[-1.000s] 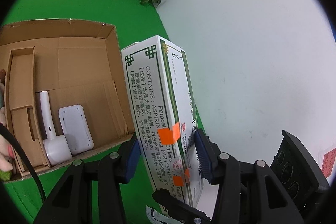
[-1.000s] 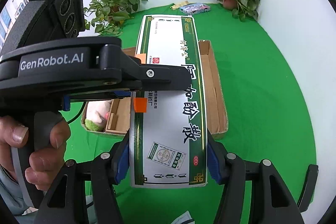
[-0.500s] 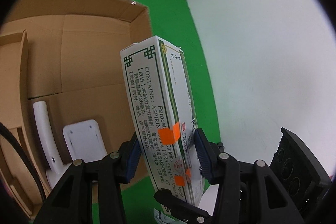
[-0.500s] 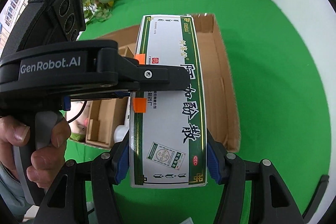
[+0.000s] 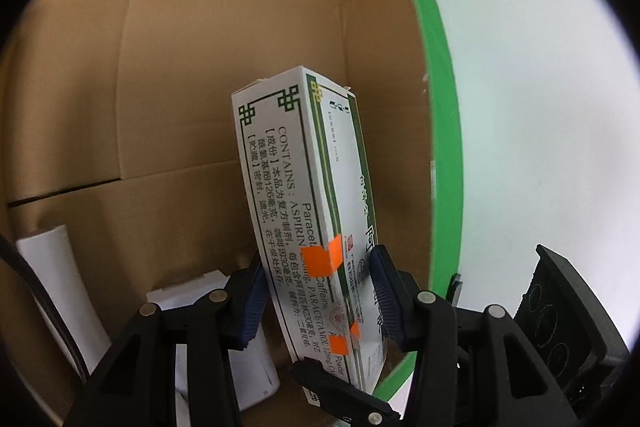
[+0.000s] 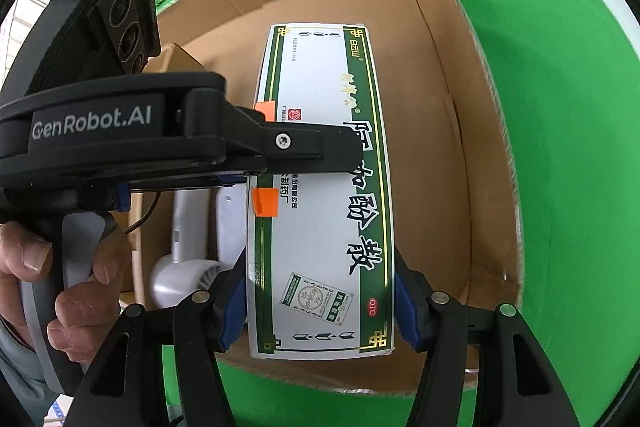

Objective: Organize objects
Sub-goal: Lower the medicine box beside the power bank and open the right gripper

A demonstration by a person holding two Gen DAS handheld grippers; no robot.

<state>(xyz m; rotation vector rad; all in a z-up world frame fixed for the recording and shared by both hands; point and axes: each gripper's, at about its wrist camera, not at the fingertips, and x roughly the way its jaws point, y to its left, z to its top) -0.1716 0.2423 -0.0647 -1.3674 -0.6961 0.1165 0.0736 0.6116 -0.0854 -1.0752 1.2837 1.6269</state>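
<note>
Right wrist view: right gripper (image 6: 320,301) clamps the white-and-green cardboard medicine box (image 6: 320,187) over the open brown cardboard carton (image 6: 452,131). Left gripper (image 5: 316,297), entering from 9 o'clock, pinches the same box; white plastic device (image 6: 180,275) at 8 o'clock.

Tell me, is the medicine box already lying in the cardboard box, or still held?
Held. The left gripper and right gripper both clamp the medicine box over the cardboard box; contact with its floor cannot be told.
</note>
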